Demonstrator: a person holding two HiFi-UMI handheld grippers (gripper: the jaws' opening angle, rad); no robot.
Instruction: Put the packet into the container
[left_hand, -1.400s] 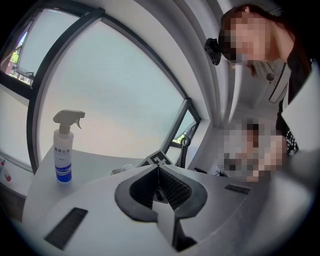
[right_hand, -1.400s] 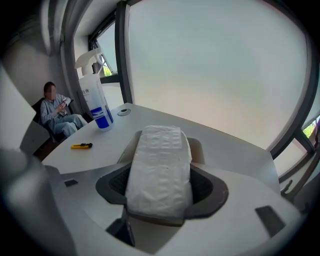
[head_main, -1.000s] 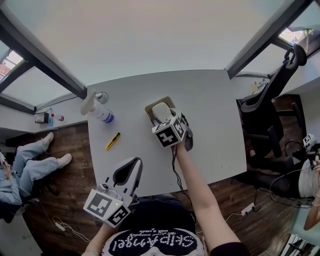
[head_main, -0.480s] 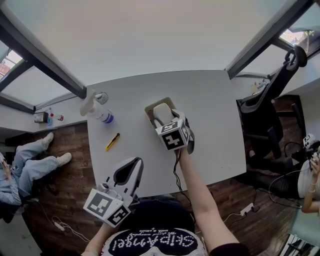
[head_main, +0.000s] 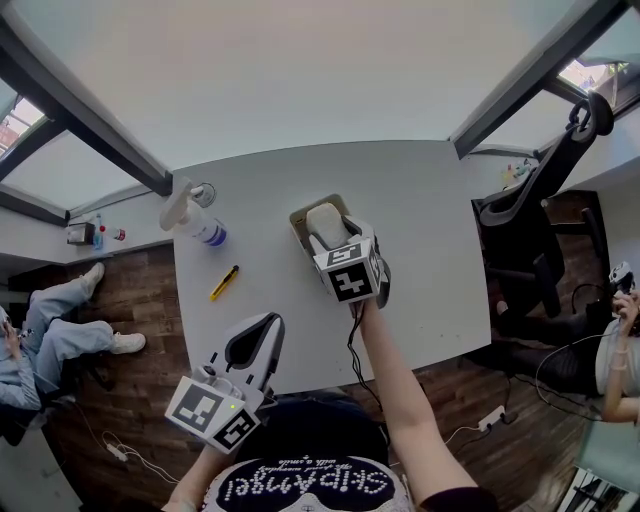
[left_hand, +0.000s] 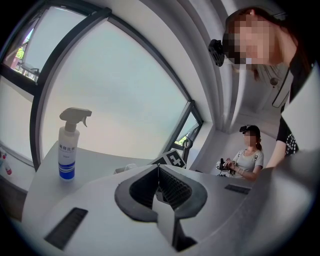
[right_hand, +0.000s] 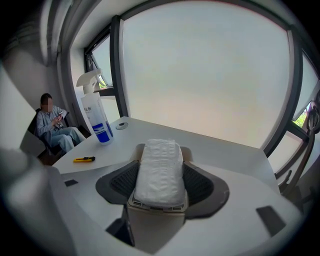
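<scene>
The white packet (head_main: 322, 222) lies lengthwise in the small beige container (head_main: 298, 222) near the middle of the white table. In the right gripper view the packet (right_hand: 159, 170) fills the container (right_hand: 157, 204), whose near rim shows below it. My right gripper (head_main: 340, 250) sits at the container's near end. The right gripper (right_hand: 160, 165) is open, its dark pads (right_hand: 122, 182) flanking the container on both sides. My left gripper (head_main: 258, 330) hovers over the table's front-left edge. It is shut with nothing in it, and the left gripper (left_hand: 158, 170) jaws meet in a line.
A spray bottle (head_main: 195, 222) stands at the table's far left beside a round cable hole (head_main: 205, 190). A yellow utility knife (head_main: 225, 283) lies left of the container. An office chair (head_main: 540, 200) stands off the table's right side. People sit at both sides of the room.
My right gripper has drawn back toward me and slightly right, away from the container. The packet stays in the container. The left gripper has not moved.
</scene>
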